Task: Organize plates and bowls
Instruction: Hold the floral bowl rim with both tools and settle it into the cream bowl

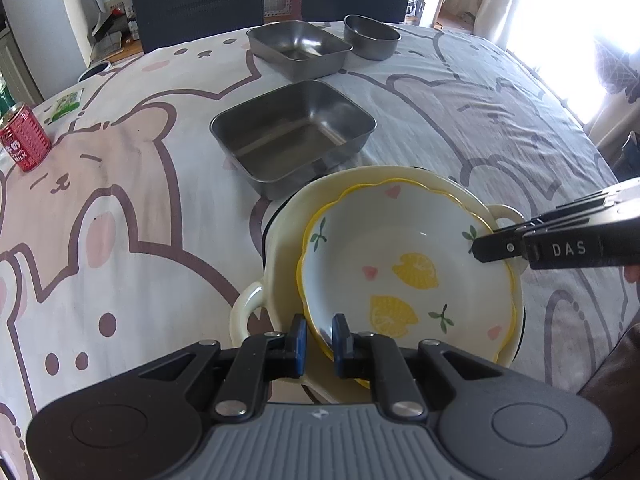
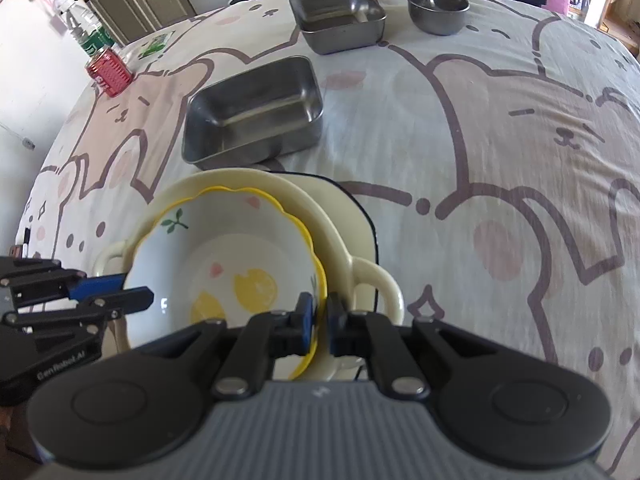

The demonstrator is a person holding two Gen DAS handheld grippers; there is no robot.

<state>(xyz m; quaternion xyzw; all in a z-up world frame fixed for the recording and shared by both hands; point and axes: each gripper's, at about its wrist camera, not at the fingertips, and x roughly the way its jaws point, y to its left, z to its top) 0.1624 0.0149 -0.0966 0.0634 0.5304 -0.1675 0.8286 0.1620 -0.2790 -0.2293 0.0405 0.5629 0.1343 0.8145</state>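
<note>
A white lemon-print bowl [image 1: 400, 264] [image 2: 224, 248] with a yellow scalloped rim sits nested in a cream two-handled bowl [image 1: 282, 236] [image 2: 324, 220]. The cream bowl stands on a cream plate with a dark edge [image 2: 358, 220]. My left gripper [image 1: 319, 338] is shut on the lemon bowl's near rim; in the right wrist view it enters at the left [image 2: 134, 290]. My right gripper [image 2: 319, 316] is shut on the same bowl's opposite rim, beside the cream bowl's handle. In the left wrist view the right gripper [image 1: 492, 246] reaches in from the right.
Just beyond the stack is a square steel tray [image 1: 292, 136] [image 2: 256, 112]. Farther back stand a second steel tray [image 1: 298, 48] [image 2: 338, 16] and a round steel bowl [image 1: 372, 36] [image 2: 436, 6]. A red can [image 1: 24, 138] [image 2: 110, 72] stands far left. Chairs line the table's far edge.
</note>
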